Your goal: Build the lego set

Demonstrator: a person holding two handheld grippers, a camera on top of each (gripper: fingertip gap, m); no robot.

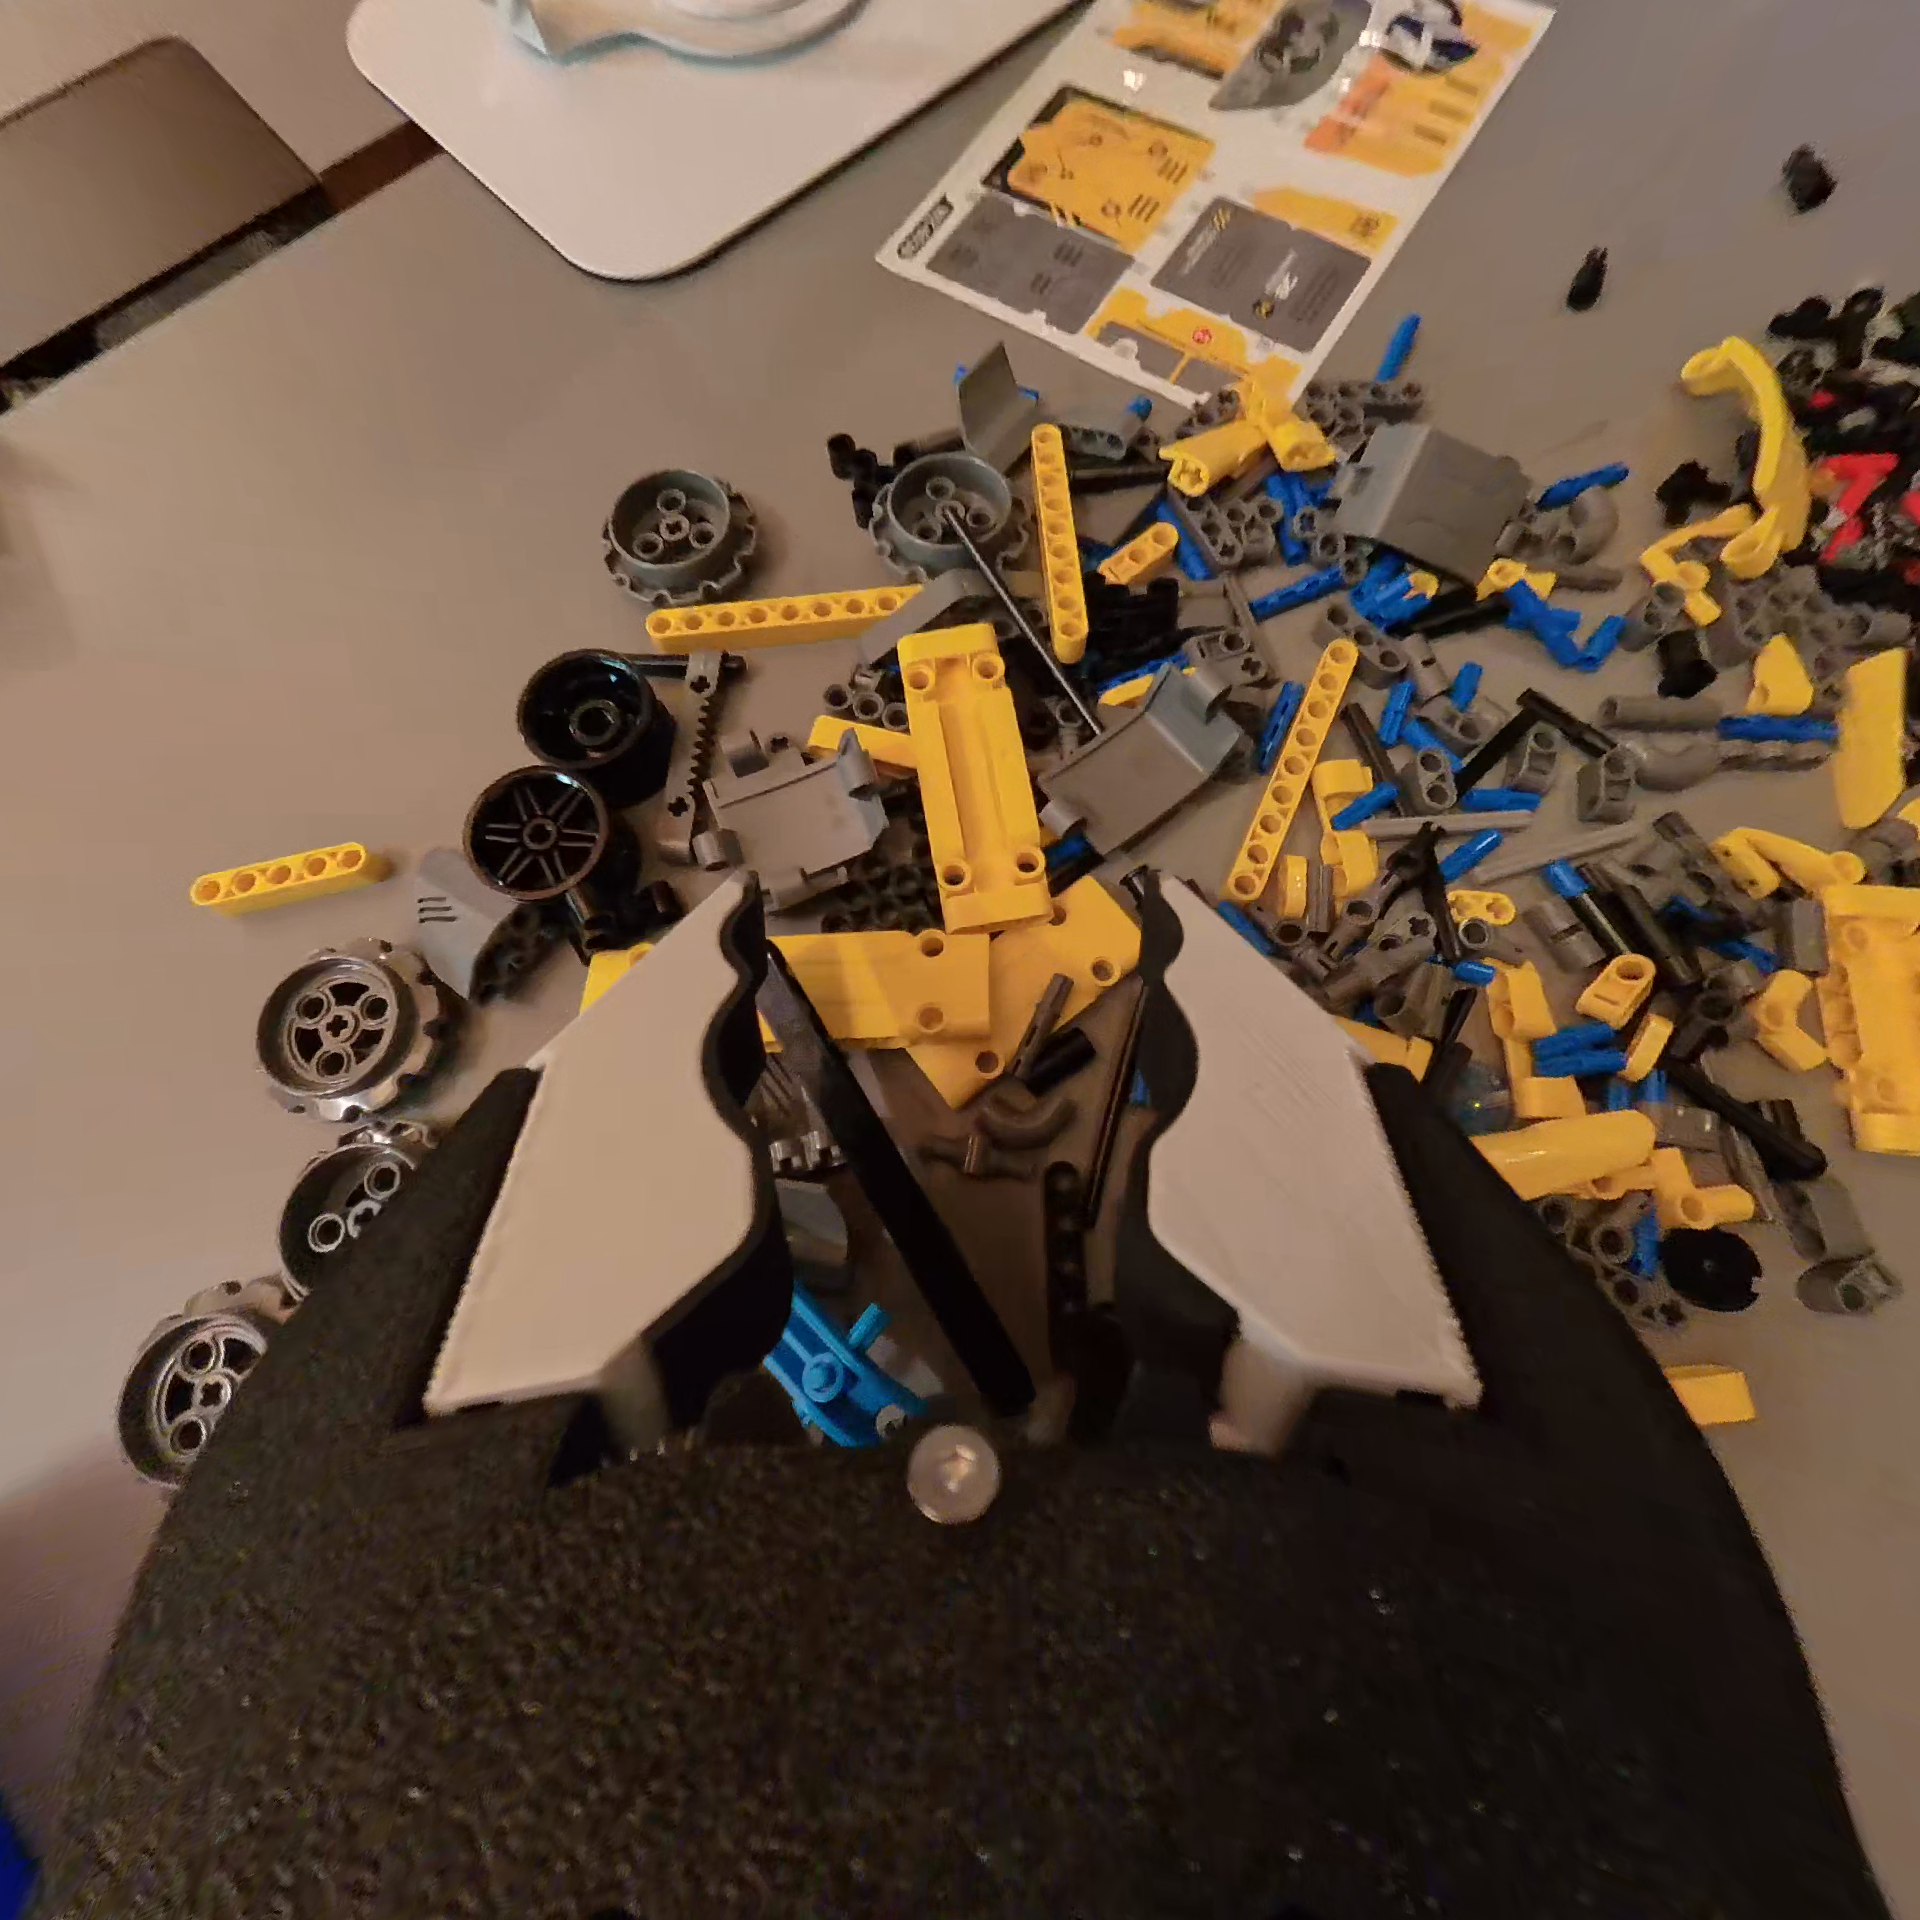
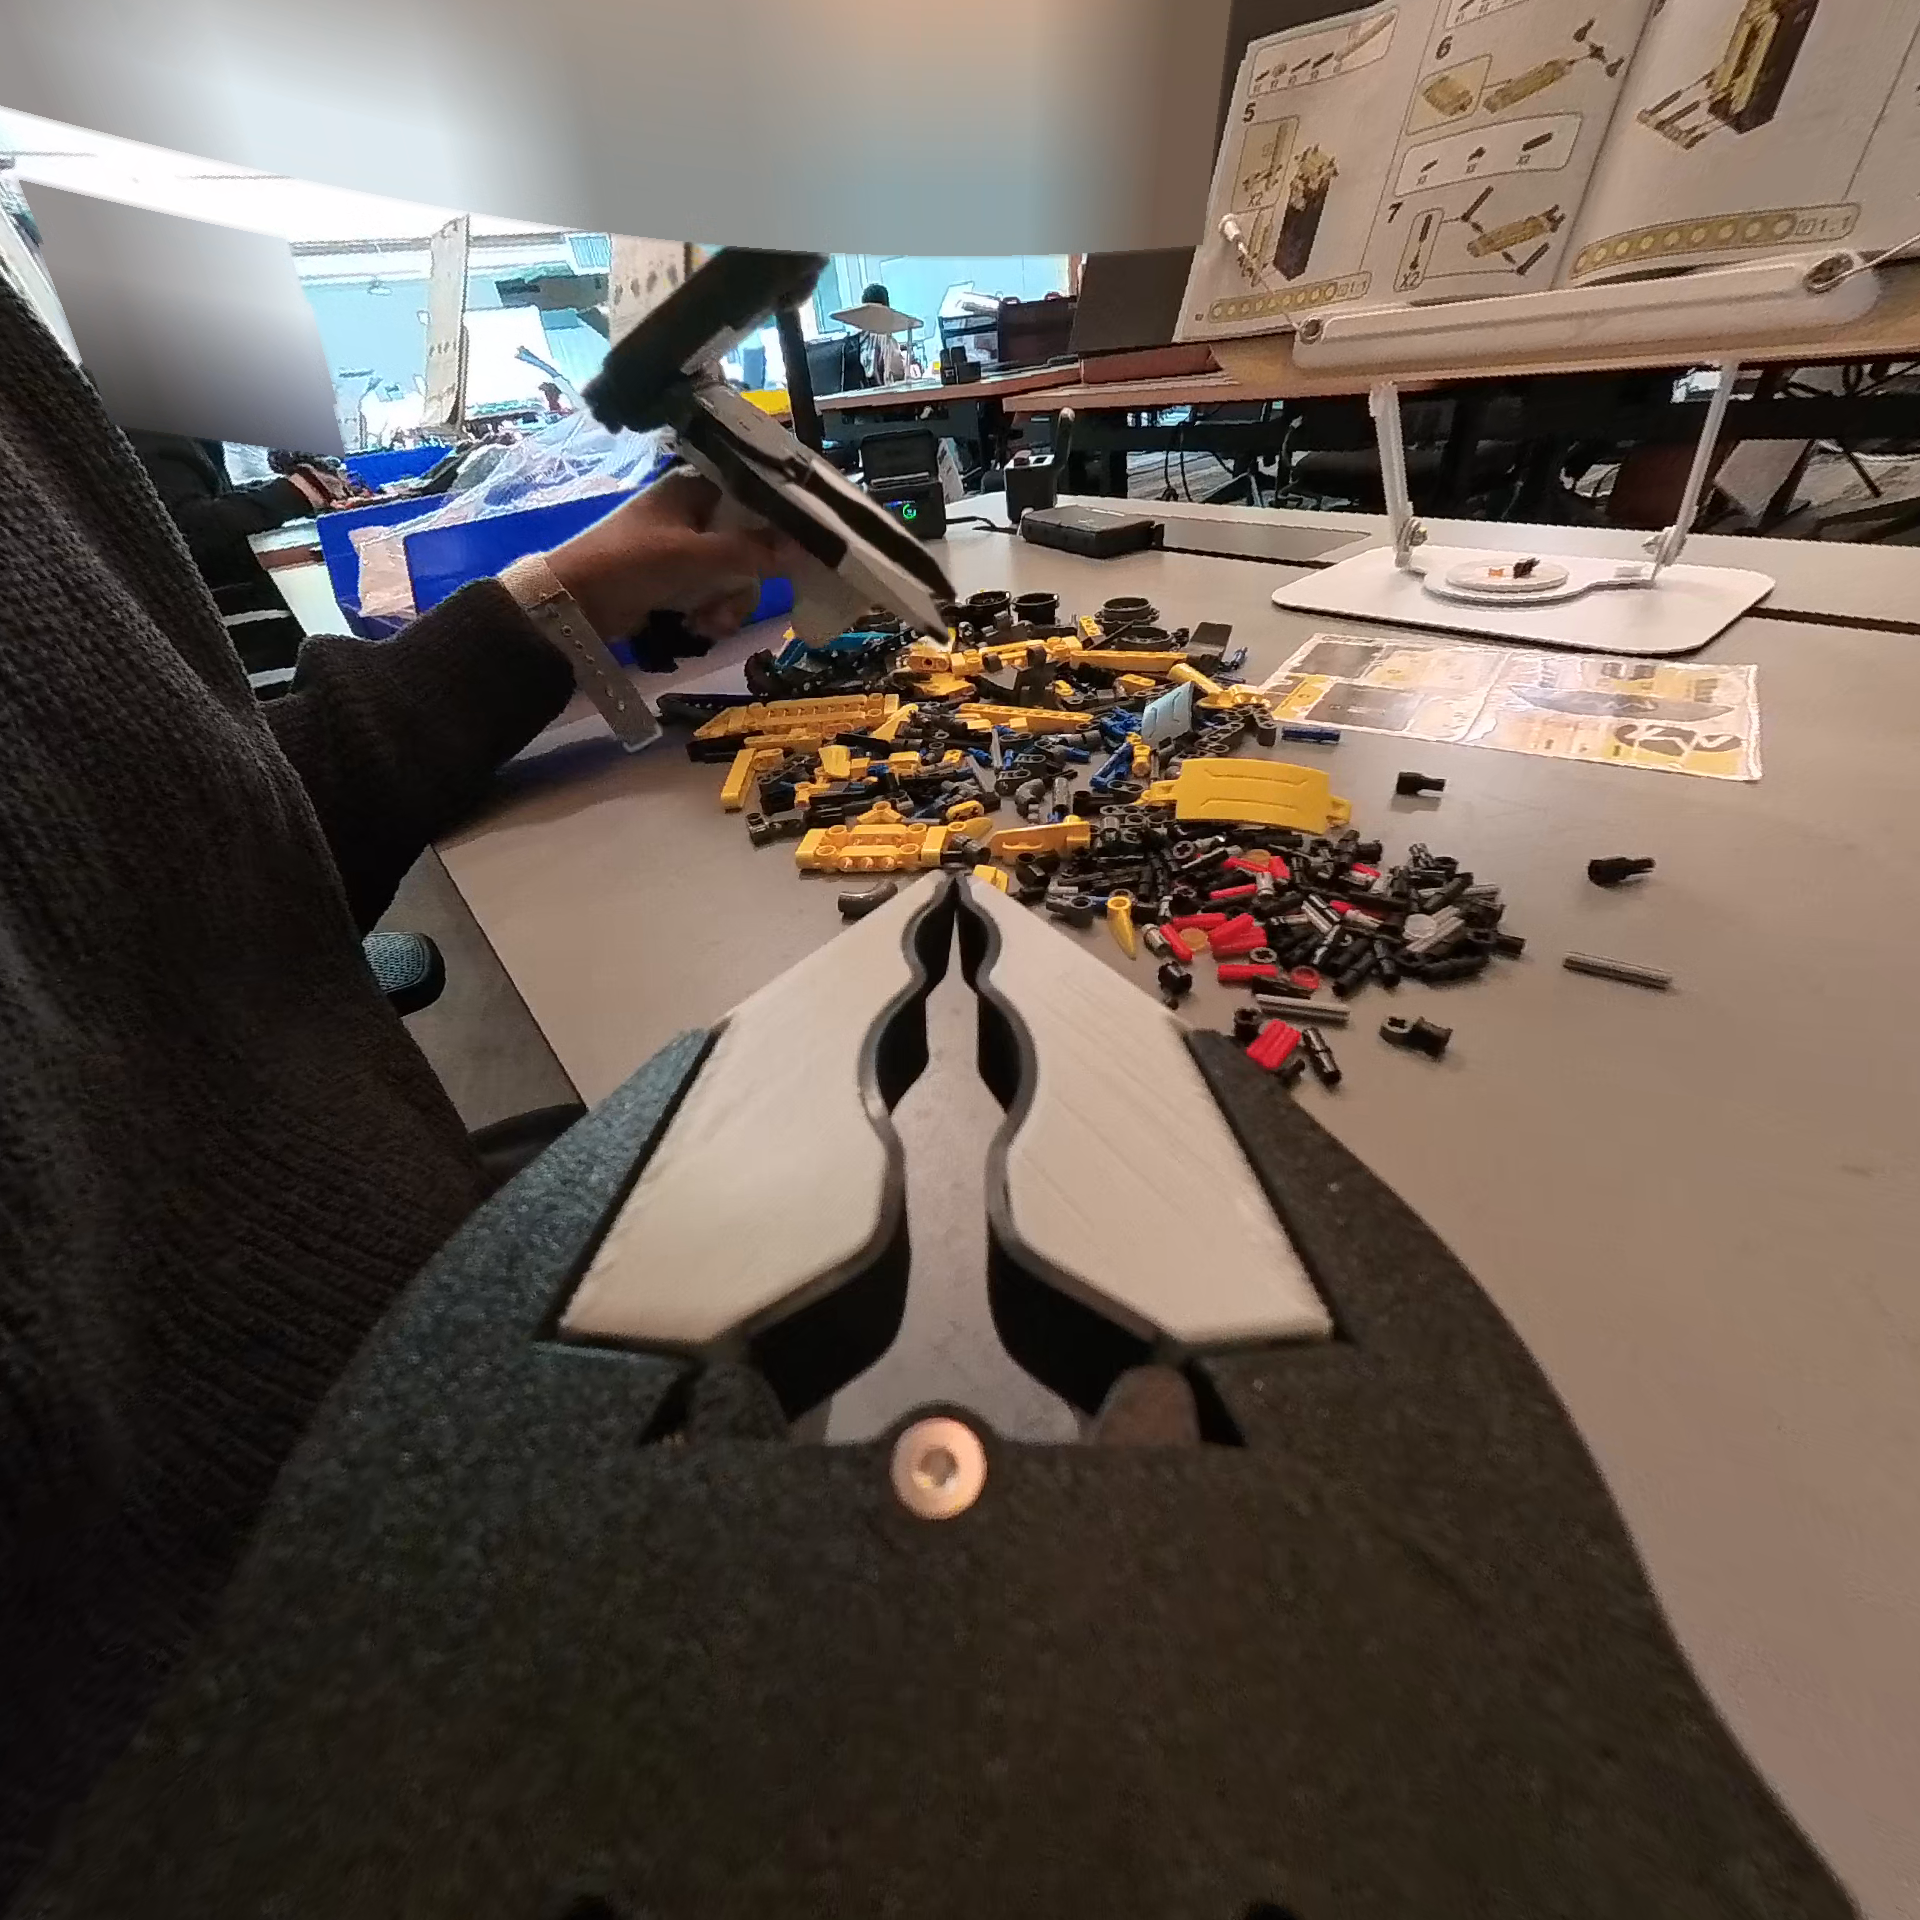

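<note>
Holding the left tool wide open and gripping nothing, just above a heap of loose plastic building pieces, tips aiming down at flat yellow panels. Holding the right tool closed and empty, tips meeting, just short of the near edge of the same heap, beside small black and red pins. Showing no finished build anywhere: only separate beams, pins and wheels scattered over the grey tabletop, beside a sticker sheet, below an open instruction booklet on a white stand. Tilting the left tool steeply downward from a raised hand in a dark sleeve; carrying the right tool low and almost level, pointing across the tabletop.
</note>
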